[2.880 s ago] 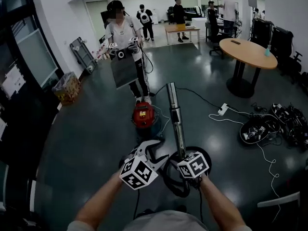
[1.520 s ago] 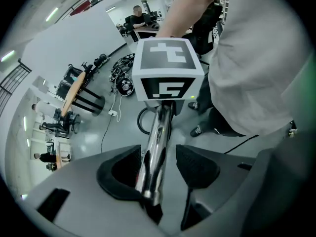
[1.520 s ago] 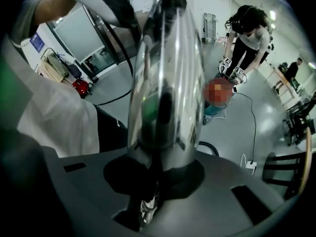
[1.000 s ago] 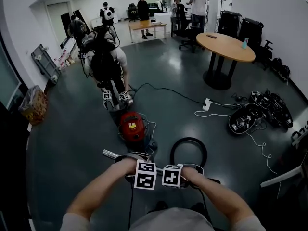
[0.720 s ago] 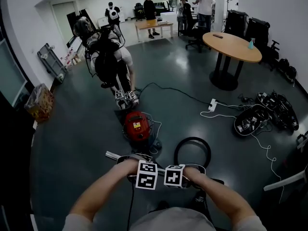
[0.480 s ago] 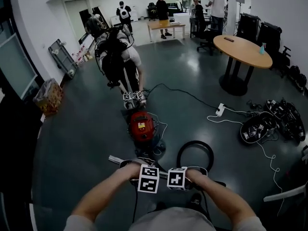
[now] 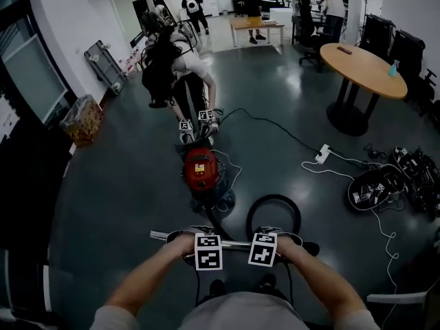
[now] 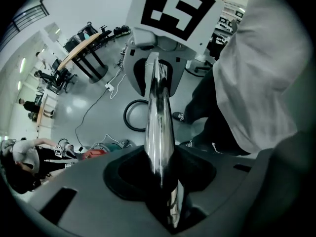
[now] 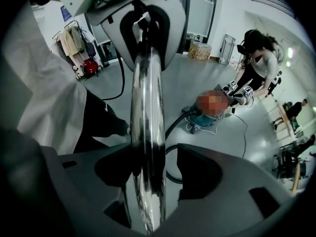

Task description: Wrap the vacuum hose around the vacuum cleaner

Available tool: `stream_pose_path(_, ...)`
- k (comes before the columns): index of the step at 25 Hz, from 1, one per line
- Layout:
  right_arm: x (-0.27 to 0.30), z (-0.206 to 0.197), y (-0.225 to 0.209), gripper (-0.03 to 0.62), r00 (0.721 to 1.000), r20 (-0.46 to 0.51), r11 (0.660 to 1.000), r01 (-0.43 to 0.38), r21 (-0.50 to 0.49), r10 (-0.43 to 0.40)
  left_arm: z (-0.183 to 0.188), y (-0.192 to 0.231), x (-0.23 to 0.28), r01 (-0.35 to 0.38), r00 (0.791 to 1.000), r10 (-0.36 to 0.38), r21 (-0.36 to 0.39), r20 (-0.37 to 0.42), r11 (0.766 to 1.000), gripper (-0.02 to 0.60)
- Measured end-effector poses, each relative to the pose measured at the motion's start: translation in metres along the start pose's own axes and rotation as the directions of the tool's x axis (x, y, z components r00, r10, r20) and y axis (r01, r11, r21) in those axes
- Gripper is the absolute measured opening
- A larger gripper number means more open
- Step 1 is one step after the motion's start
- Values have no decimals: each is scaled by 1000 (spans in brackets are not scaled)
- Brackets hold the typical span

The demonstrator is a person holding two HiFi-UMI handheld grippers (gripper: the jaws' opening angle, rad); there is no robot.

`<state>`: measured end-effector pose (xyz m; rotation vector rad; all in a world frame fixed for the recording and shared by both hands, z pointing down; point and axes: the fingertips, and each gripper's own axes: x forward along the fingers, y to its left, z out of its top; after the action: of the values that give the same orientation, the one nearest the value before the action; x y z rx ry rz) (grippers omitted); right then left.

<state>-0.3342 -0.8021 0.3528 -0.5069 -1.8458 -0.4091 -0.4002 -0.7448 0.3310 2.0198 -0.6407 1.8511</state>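
Observation:
The red vacuum cleaner (image 7: 199, 169) stands on the floor ahead of me, and its black hose (image 7: 273, 199) loops to its right. A chrome wand (image 7: 234, 243) lies crosswise just in front of me. My left gripper (image 7: 206, 245) points down and its jaws, which have just been closing, are shut on the wand (image 8: 158, 132). My right gripper (image 7: 264, 243) sits beside it. Its jaws have just been opening and the wand (image 9: 147, 132) runs between them, against one pad with a gap at the other. The left gripper (image 8: 160, 167) and the right gripper (image 9: 153, 177) face each other along the wand.
Another person (image 7: 175, 67) bends over the far side of the vacuum, holding two grippers (image 7: 196, 124) at it. A round table (image 7: 361, 64) stands at the right. A power strip (image 7: 322, 155), white cable and a pile of gear (image 7: 385, 184) lie beyond the hose.
The wand, which pointed away from me, now lies crosswise and level. My two grippers have come close together on it. The other person has bent down to the vacuum.

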Motion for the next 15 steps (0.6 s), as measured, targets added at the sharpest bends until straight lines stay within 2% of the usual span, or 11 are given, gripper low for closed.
stream_pose_path(5, -20, -34, -25, 244, 994, 61, 996, 86, 6, -87, 21, 4, 21, 11, 1000, -8, -150, 21, 989, 163)
stream_pose_path(9, -45, -55, -50, 250, 976, 148, 985, 149, 93, -161, 25, 5, 35, 32, 999, -25, -247, 30, 968, 163)
stream_pose_path(15, -61, -73, -63, 250, 948, 266, 961, 105, 257, -174, 25, 0, 58, 34, 999, -25, -363, 29, 931, 163)
